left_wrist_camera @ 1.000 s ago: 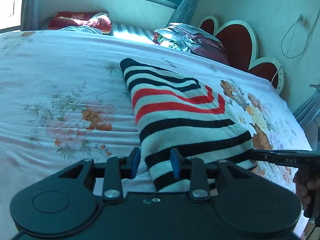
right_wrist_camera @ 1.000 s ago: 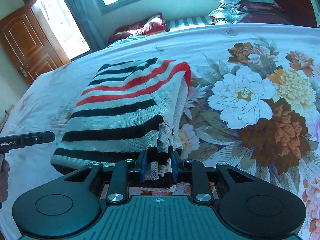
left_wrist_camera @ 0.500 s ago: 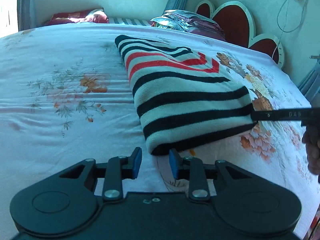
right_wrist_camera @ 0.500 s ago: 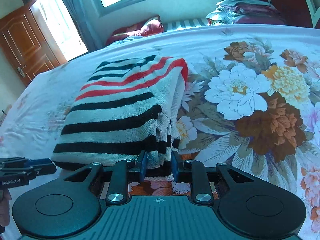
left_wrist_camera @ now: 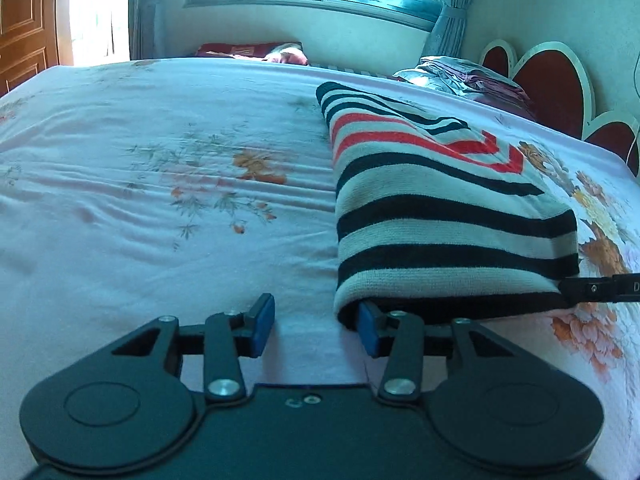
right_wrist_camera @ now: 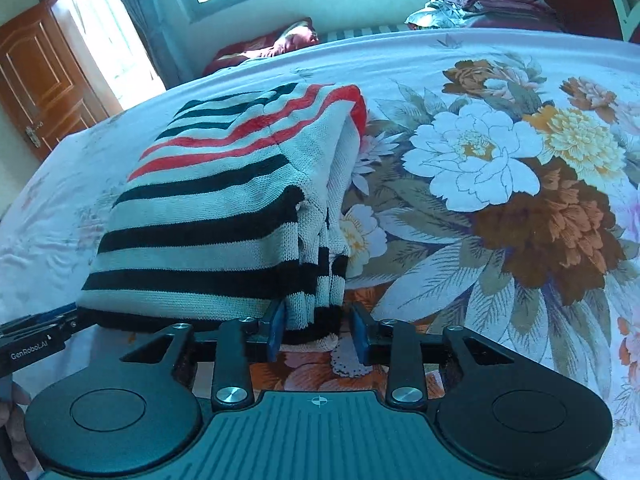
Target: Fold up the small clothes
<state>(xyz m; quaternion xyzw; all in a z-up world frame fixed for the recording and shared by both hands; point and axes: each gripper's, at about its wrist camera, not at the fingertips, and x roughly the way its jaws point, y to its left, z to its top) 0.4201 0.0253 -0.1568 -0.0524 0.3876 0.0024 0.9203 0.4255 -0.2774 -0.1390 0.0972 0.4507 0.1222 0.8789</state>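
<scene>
A folded knit sweater with black, white and red stripes (left_wrist_camera: pixel 432 216) lies on the floral bedsheet (left_wrist_camera: pixel 160 184). My left gripper (left_wrist_camera: pixel 316 330) is open and empty at the sweater's near left corner; its right pad touches the hem. In the right wrist view the sweater (right_wrist_camera: pixel 224 208) lies ahead, and my right gripper (right_wrist_camera: pixel 318 334) is open around its near right corner, the stacked hem layers sitting between the blue pads without being pinched. The other gripper's tip shows at each view's edge (left_wrist_camera: pixel 600 290) (right_wrist_camera: pixel 32 340).
A pile of folded clothes (left_wrist_camera: pixel 464 76) sits at the bed's far end by the red heart-shaped headboard (left_wrist_camera: pixel 556 88). A red pillow (right_wrist_camera: pixel 280 44) lies below the window. A wooden door (right_wrist_camera: pixel 36 84) stands at the left. Bare sheet stretches left of the sweater.
My left gripper has let go of the sweater's corner, opened wider and shifted left and down. My right gripper has opened, releasing the hem. The sweater now rests flat.
</scene>
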